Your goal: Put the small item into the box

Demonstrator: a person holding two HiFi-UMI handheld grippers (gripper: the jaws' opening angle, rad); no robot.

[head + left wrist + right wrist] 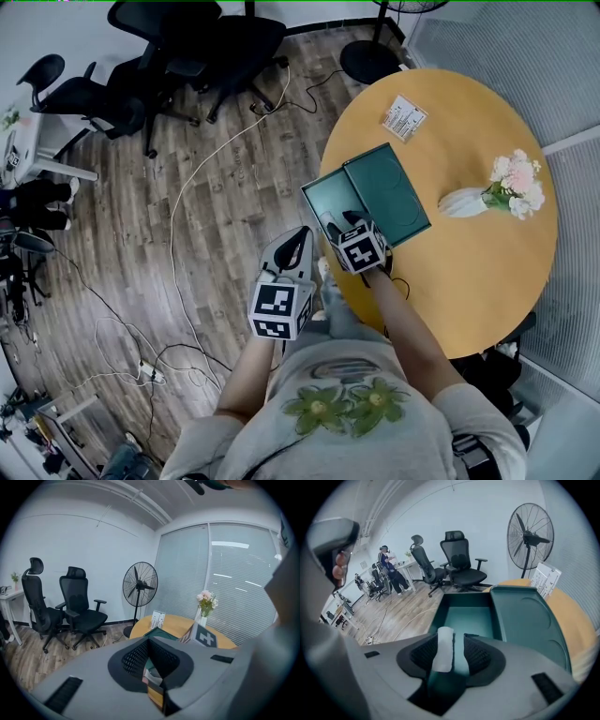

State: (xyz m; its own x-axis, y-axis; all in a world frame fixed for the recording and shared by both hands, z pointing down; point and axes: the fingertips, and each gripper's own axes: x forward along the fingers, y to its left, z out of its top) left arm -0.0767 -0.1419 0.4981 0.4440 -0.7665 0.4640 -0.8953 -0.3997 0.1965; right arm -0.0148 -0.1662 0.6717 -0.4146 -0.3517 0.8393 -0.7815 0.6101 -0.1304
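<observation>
Gaping box [471,616], white item [443,648] between fingers [423,654]

The box [375,197] is sitting at the near edge of the table [469,281]; the card [404,117] is lying by its far edge; the vase [466,202] is standing toward the right edge.

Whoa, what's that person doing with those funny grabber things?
A person holds a gripper in each hand at a round table. The right gripper hangs over the open green box, with a small white item between its jaws. The jaws stand apart, with a gap beside the item, so it looks let go or nearly so. The left gripper hangs off the table's edge, jaws together and empty.
</observation>
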